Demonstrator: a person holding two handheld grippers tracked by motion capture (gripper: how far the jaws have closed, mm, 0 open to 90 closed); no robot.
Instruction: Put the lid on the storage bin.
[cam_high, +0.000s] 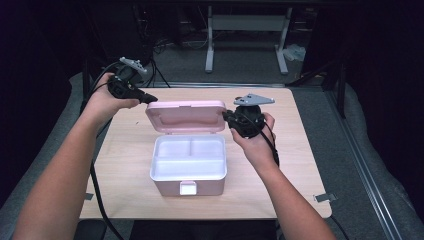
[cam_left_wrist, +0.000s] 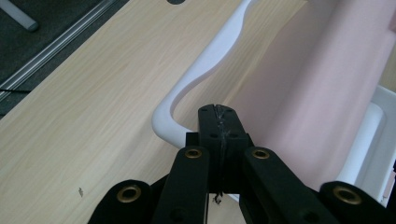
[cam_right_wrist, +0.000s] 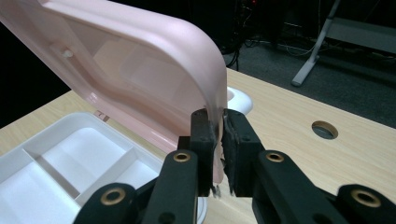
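A pink box (cam_high: 188, 186) with a white divided tray (cam_high: 188, 156) stands open at the table's middle, its pink lid (cam_high: 186, 116) raised upright. My right gripper (cam_high: 225, 116) is shut on the lid's right edge; in the right gripper view the pads (cam_right_wrist: 204, 128) clamp the lid's rim (cam_right_wrist: 215, 100). My left gripper (cam_high: 150, 98) sits at the lid's back left corner. Its jaws are shut with nothing between them (cam_left_wrist: 218, 112), just above the white handle (cam_left_wrist: 205, 65) on the lid's outer face (cam_left_wrist: 303, 93). Whether it touches the lid I cannot tell.
The box rests on a light wooden table (cam_high: 290, 165) with a round cable hole (cam_right_wrist: 324, 129) at the back. A white latch (cam_high: 188, 188) faces the front edge. Cables trail off the table's left side (cam_high: 97, 185). A grey table frame (cam_high: 247, 25) stands on the floor beyond.
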